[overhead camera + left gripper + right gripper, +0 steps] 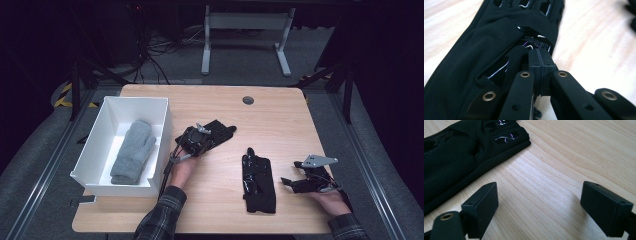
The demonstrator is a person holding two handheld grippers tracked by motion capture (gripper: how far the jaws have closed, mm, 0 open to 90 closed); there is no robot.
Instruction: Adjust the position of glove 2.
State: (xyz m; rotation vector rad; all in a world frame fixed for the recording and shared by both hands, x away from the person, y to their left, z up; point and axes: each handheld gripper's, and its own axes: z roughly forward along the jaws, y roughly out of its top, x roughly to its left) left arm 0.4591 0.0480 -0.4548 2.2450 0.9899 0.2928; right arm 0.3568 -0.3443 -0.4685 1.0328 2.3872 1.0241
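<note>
Gloves are what this job looks to be about, and they seem meant for the white box (98,131) at the left side of the desk (280,120). A grey mitten (132,151) already lies inside that box. Two black gloves lie on the wood. One black glove (216,131) sits just beside the box, and the second black glove (259,181) lies flat nearer the person, toward the right.

The left tongs (202,136) are down on the first glove. In the left gripper view their jaws are pressed together, with the cloth of the black glove (481,57) bunched right at their tips, so they seem to be pinching a fold of it near the cuff strap. The right tongs (289,183) wait just beside the second glove, spread wide over bare wood, holding nothing.

To do this step well, the person should likely make sure the pinch has a thick fold, not a thin edge. Then lift straight up until the dangling fingers can pass over the box wall. Move across slowly. Let go over the open space next to the mitten.
</note>
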